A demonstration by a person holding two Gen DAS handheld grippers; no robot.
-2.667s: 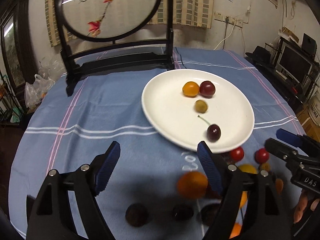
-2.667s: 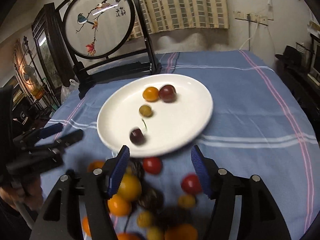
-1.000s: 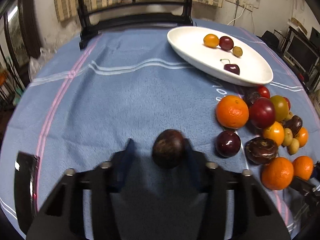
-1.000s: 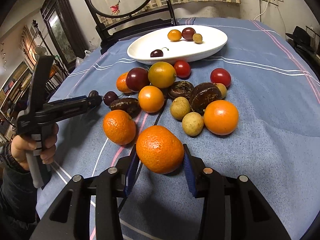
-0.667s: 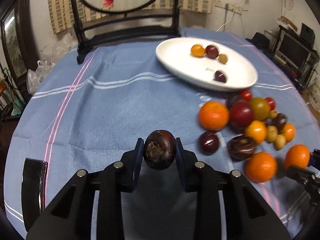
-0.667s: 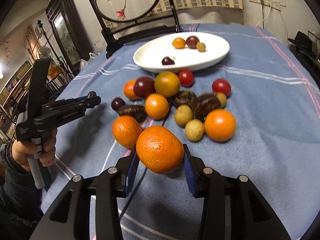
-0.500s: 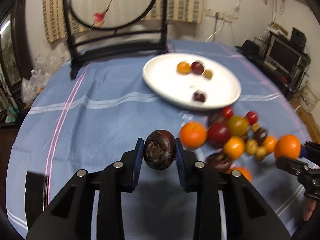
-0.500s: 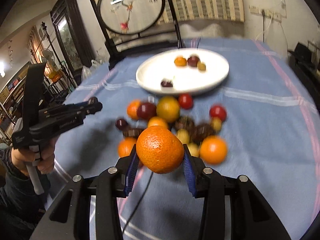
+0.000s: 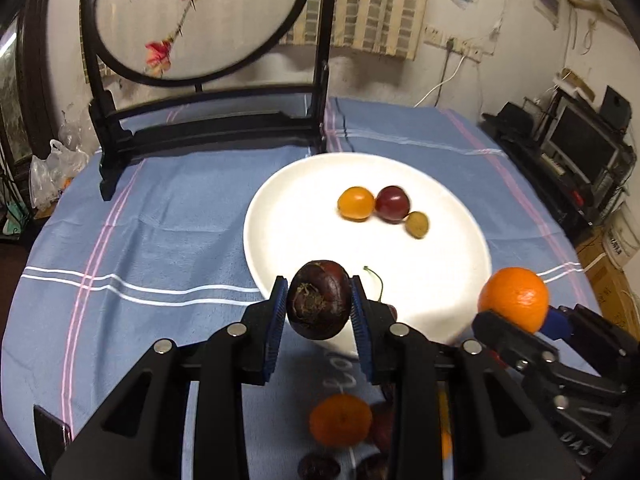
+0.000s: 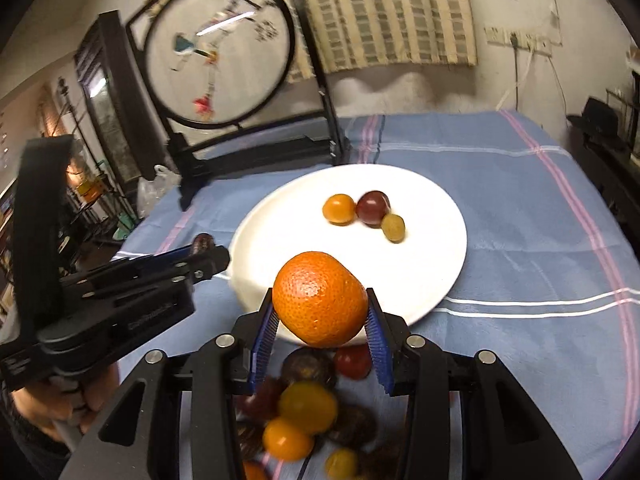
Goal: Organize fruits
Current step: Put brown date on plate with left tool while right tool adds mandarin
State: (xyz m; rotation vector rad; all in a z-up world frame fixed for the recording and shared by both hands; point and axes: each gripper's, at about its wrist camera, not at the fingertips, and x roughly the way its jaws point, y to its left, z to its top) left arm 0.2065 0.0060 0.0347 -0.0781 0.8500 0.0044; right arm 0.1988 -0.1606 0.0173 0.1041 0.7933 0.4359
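Both grippers hang over the near rim of the white plate [image 9: 280,216], each with a fruit clamped between its blue pads. The left gripper [image 9: 319,304] is clenched on a dark brown, wrinkled fruit [image 9: 319,300], held clear of the blue cloth [image 9: 160,224] at the plate's near edge. The right gripper [image 10: 321,312] grasps a tangerine [image 10: 320,298] — the pads press its sides and it sits above the plate's near rim.

On the plate's far half lie three small fruits in a row, touching: a yellow-orange tomato [image 9: 355,203], a dark red one [image 9: 393,203] and an olive-green one [image 9: 417,224]. A cherry stem [image 9: 375,280] shows just right of the left gripper's load; the cherry itself is mostly hidden.

Nearer, under both grippers, the loose pile [image 10: 308,408] of orange, yellow, red and dark fruits lies on the cloth — blurred. At the table's far side stands a round embroidered screen [image 9: 192,20] in a black frame.
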